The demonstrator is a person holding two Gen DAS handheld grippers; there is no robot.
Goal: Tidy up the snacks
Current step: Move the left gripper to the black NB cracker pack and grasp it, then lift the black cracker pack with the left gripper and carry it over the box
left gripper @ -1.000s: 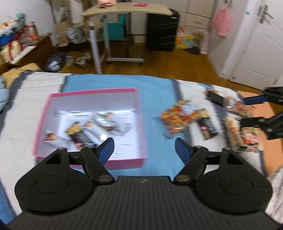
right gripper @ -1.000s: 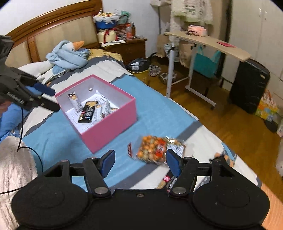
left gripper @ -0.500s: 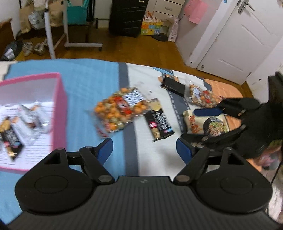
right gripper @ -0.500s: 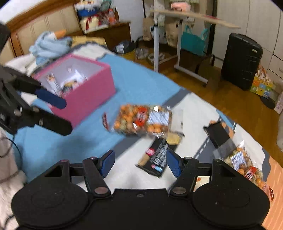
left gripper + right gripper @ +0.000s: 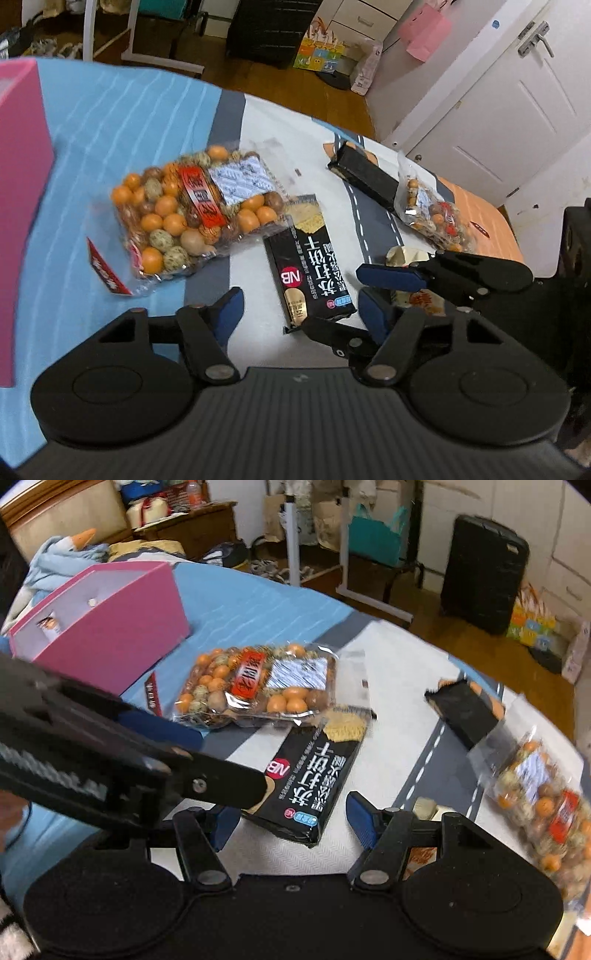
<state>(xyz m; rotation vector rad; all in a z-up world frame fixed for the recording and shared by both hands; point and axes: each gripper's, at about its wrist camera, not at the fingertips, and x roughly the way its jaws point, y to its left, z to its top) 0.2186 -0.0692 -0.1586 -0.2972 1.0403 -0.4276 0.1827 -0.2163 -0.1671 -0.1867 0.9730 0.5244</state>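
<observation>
A black cracker packet [image 5: 312, 273] lies on the bed between both grippers; it also shows in the right wrist view [image 5: 312, 775]. My left gripper [image 5: 301, 314] is open just short of it. My right gripper [image 5: 291, 821] is open around the packet's near end, and it shows in the left wrist view [image 5: 373, 291]. A clear bag of orange nut snacks [image 5: 192, 210] lies left of the packet, also in the right wrist view [image 5: 258, 683]. The pink box [image 5: 99, 627] stands at the left with snacks inside.
A second black packet [image 5: 364, 181] and a smaller nut bag [image 5: 432, 218] lie at the far right of the bed. Another snack pack [image 5: 417, 295] sits under the right gripper. Beyond the bed are a rolling desk [image 5: 347, 554], a black suitcase [image 5: 484, 576] and a white door [image 5: 517, 107].
Both grippers have swung away from the pink box to the right and come down close to the black cracker packet. Both stay open.
</observation>
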